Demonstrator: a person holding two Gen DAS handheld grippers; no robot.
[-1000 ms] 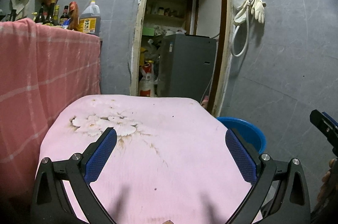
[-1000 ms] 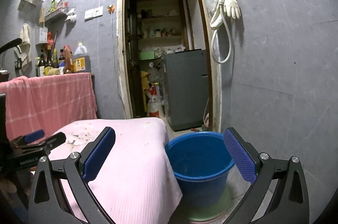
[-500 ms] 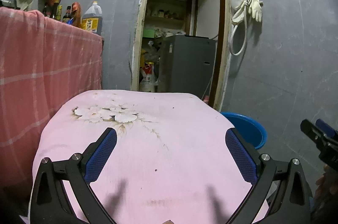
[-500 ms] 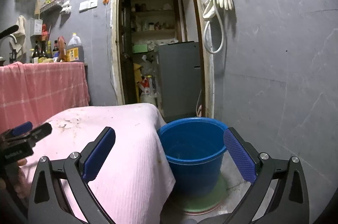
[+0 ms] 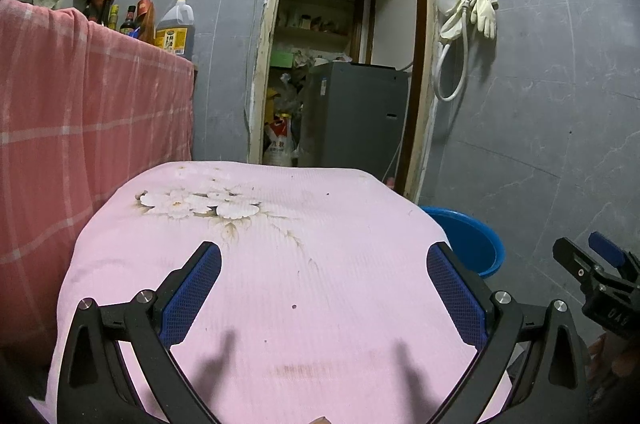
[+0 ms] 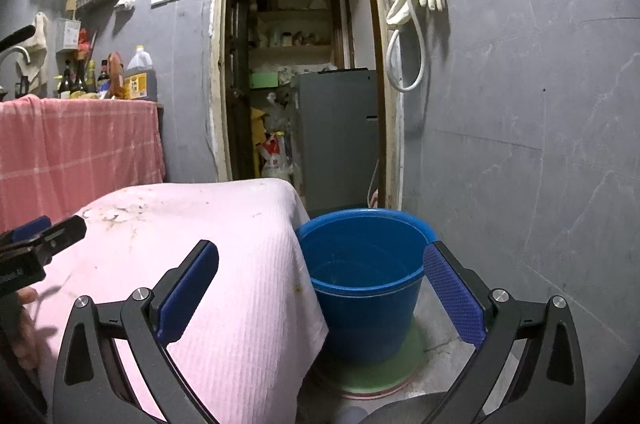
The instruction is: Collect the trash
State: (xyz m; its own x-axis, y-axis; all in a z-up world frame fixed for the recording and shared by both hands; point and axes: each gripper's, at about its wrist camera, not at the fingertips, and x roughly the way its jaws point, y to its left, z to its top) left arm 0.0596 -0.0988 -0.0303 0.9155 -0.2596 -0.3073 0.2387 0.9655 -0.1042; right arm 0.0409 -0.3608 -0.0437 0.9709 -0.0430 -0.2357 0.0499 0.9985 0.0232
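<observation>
A blue bucket [image 6: 362,280] stands on a green disc on the floor, right of a table under a stained pink cloth [image 5: 280,264]. In the left wrist view only the bucket's rim [image 5: 472,244] shows past the table's right edge. My left gripper [image 5: 324,296] hovers open over the pink cloth with nothing between its blue pads. My right gripper [image 6: 320,292] is open too, framing the cloth's hanging corner and the bucket, holding nothing. No loose trash shows on the cloth, only small specks and stains. Each gripper's tip shows at the edge of the other's view.
A counter draped in red checked cloth [image 5: 80,112] stands left, with bottles and an oil jug [image 5: 176,32] on it. An open doorway behind the table shows a grey cabinet [image 5: 352,116] and bags. Gloves and a hose [image 6: 416,0] hang on the grey wall.
Both grippers have moved lower and slightly forward, so the pink table and the blue bucket fill more of each view. Both stay open and empty.
</observation>
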